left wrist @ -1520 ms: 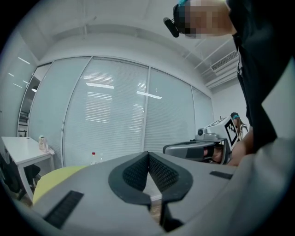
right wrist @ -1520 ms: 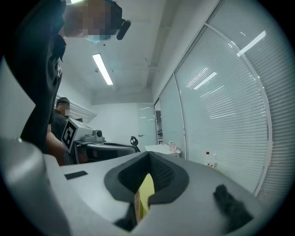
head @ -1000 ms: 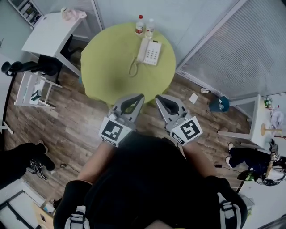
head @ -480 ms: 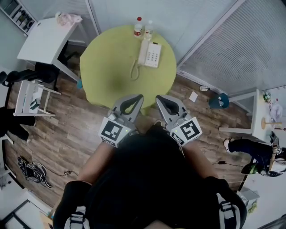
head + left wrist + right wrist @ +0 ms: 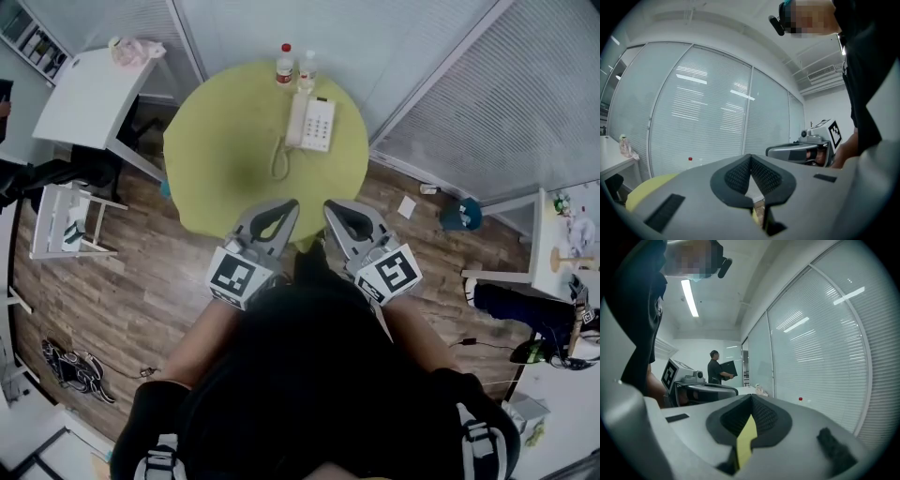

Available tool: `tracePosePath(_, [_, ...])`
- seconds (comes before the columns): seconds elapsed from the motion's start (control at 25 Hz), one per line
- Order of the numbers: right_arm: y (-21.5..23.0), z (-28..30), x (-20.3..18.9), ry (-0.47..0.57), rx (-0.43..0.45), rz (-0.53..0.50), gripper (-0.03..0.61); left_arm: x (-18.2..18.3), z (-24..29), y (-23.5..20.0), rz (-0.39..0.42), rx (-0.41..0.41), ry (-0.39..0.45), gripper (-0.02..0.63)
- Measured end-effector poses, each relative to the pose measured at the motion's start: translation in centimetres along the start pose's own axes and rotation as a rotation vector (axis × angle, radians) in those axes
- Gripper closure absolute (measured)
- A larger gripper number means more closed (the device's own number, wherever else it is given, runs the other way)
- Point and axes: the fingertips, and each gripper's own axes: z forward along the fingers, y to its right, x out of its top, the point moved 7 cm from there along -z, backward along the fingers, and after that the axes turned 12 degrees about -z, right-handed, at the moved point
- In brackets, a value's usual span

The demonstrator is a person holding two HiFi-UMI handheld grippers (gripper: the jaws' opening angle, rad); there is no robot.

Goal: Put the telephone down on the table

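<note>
status: telephone (image 5: pixel 311 122) already sits on the surface (image 5: pixel 225 141), far-right part of it, handset on the cradle by the look; nothing holds it; left gripper (image 5: pixel 284 204) and right gripper (image 5: pixel 335 207) hang side by side just off the surface's near rim, over the wood floor (image 5: pixel 141 281), pointing roughly level at the surface; jaws on both pressed together, nothing pinched; each gripper view shows the pads meeting at the tip w/ only background behind

key relation: phone lies straight ahead across the surface, about midway btwn the two grippers' lines, so neither is clearly nearer; its long axis runs near-to-far, roughly parallel to the jaws; handset along the left side, keypad on the right; coiled cord (image 5: pixel 278 155) loops off the near-left corner toward the surface centre

room: near half of the surface is bare, so approach is open; bottles (image 5: pixel 284 66) stand at the surface's far rim just beyond the phone, tight there; phone's right side is near the surface's right rim, glass wall (image 5: pixel 487 103) w/ blinds beyond; white desk (image 5: pixel 89 94) off the surface's left, well apart

my read: no set-down to do from here unless the phone gets lifted first; any grab needs jaws spread before reaching in; cord could snag; phone doesn't show in either gripper view
</note>
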Motion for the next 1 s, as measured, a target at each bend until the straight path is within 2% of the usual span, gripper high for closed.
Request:
tracePosePath(0.36, [5.6, 2.8, -1.2, 0.008, -0.010, 0.018, 0.560, 1.3, 4.8, -3.2, 0.004, 0.022, -0.018, 0.601])
tracePosePath(1.0, [16.7, 7.5, -4.0, -0.007, 0.013, 0.050, 0.560, 2.6, 16.6, -8.5, -0.015, 0.057, -0.070, 0.601])
